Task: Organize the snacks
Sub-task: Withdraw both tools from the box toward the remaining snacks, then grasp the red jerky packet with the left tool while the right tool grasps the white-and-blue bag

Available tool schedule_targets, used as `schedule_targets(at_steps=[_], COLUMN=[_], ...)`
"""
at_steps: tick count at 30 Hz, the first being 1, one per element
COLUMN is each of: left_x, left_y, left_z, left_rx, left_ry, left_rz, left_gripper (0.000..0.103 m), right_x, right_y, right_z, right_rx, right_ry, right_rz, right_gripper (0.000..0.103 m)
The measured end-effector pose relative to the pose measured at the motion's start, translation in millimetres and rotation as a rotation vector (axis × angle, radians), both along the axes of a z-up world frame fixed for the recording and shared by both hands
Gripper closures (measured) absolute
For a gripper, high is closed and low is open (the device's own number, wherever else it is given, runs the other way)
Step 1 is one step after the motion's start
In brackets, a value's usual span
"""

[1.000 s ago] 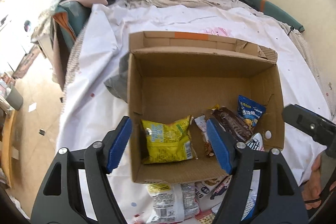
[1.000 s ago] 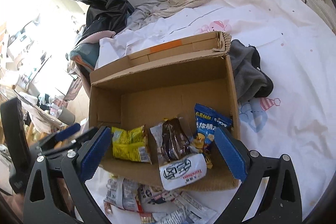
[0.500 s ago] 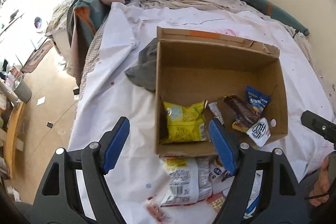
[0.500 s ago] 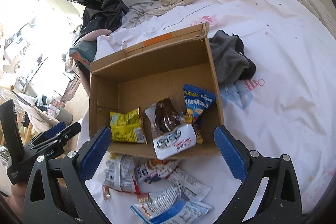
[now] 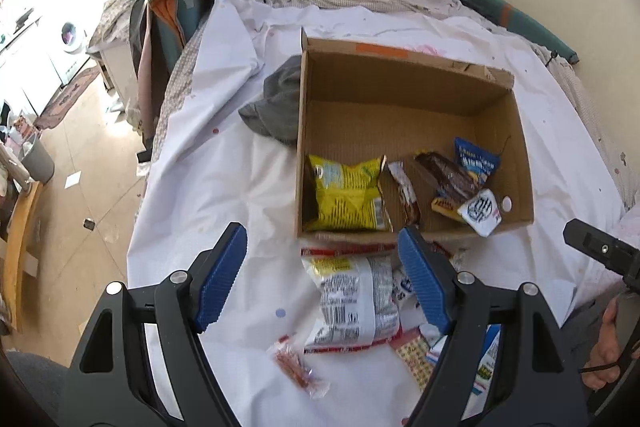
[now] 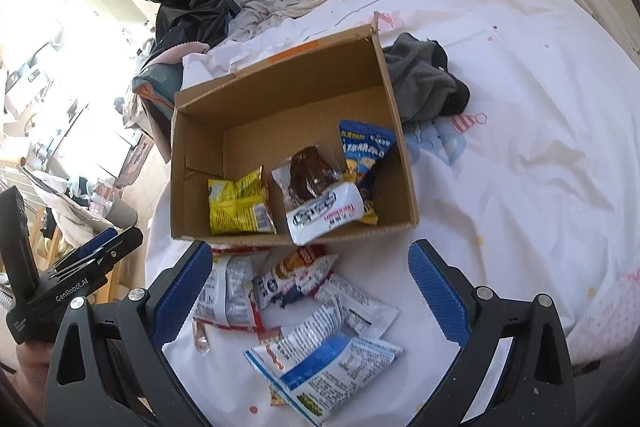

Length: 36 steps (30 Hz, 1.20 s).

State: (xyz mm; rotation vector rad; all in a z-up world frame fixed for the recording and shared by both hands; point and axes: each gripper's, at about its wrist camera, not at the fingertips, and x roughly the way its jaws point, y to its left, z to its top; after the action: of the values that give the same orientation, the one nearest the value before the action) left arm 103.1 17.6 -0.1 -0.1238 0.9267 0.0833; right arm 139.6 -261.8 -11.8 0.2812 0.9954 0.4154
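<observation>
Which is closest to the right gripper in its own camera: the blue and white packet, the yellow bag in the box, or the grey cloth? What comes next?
From the right gripper:
1. Blue and white packet: on the sheet, between its open jaws.
2. Yellow bag: inside the cardboard box, near its front left.
3. Grey cloth: on the bed behind the box's far right corner.

A home bedroom: wide bed under white dotted sheet [image 5: 224, 163], crumpled bedding by cream wall, white washing machine [image 5: 72, 39] beyond.
</observation>
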Motion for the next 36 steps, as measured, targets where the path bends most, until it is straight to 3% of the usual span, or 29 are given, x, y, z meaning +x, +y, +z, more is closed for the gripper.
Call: schedule_targets(at_steps=[10,18,29,33,36], left_x=[-17.1,-23.5,-32.5,-34.7,-30.5], left_y=[5.2,25.7,40.5,29.5,24.9], left_z=[-15.8,-31.5,-102.9,-127.7,-133.1], left_rx=[-0.018,-0.082,-0.227,-0.258,-0.227], left_ry=[0.069,0.139,0.454,0.529,0.525], left_rz=[0.011,0.068,0.161,0.152,0.156], left_gripper=[0.028,0.028,0.028,0.048,0.056], right_x=[-14.8,-14.8,-8.3,-7.0,-7.3], right_y=[0.7,-2.2,-4.5,-0.9,1.3], right_z=[-6.2,-14.2,-25.2,-27.1,-27.1], right_rx=[-0.002,0.000,0.015,0.015,0.007], right_ry=[0.005,0.043,0.093,0.102,0.098], right_rz=[0.020,-0.009,-0.028,-0.019,-0.011], right_gripper=[0.003,0.003,0.003,0.003,0.003])
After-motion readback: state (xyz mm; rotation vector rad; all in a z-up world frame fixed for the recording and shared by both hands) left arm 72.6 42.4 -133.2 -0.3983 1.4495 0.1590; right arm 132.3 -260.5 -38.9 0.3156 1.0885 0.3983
